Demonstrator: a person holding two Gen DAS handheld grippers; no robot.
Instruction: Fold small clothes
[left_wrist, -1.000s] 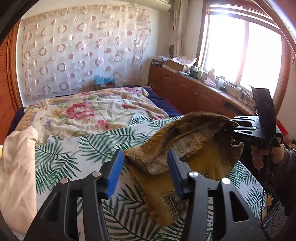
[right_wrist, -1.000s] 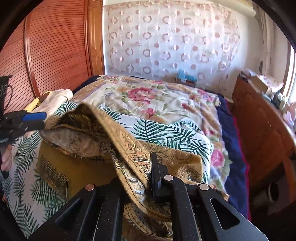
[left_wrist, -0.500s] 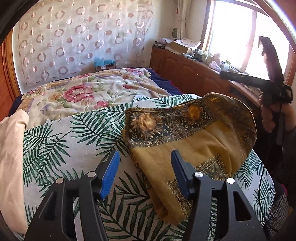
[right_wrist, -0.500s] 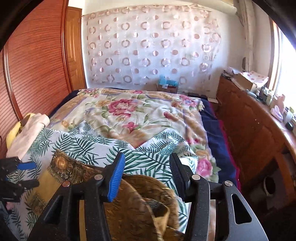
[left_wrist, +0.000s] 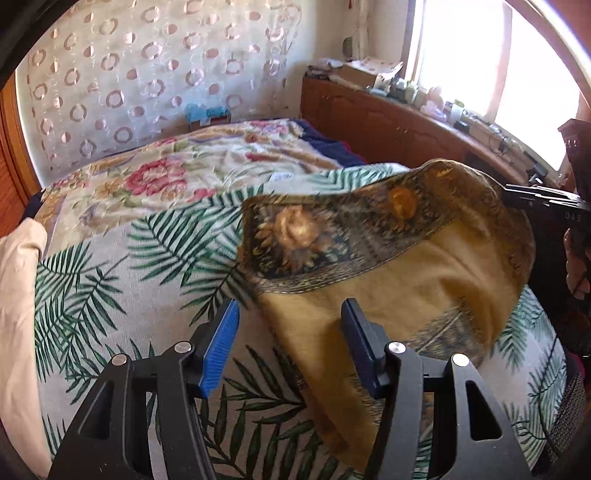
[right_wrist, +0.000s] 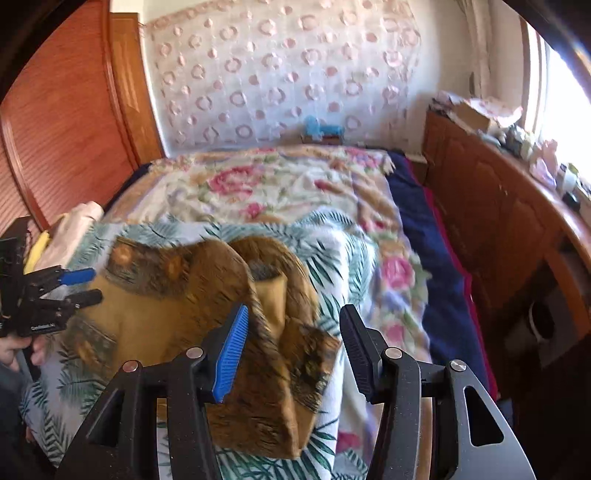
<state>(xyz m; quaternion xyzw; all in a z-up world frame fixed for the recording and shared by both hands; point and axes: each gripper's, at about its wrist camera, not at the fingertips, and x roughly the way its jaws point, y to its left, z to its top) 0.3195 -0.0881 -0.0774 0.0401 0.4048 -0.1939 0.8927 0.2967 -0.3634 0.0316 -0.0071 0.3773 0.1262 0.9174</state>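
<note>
Below the right gripper (right_wrist: 293, 354), whose jaws just let go and now gape like the left gripper's (left_wrist: 290, 349), the mustard patterned garment (left_wrist: 388, 273) lies folded over, so fold landed.

We cannot read the blurred gold garment (right_wrist: 177, 321) beyond the jaws; its near edge (left_wrist: 343, 435) hides behind them.

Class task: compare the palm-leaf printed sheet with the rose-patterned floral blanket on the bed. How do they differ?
The palm-leaf printed sheet shows green fronds on white; the rose-patterned floral blanket shows pink flowers on cream. The sheet lies nearer the cameras, under the mustard-gold patterned cloth; the blanket lies nearer the wall, rumpled. Both cover the bed.
</note>
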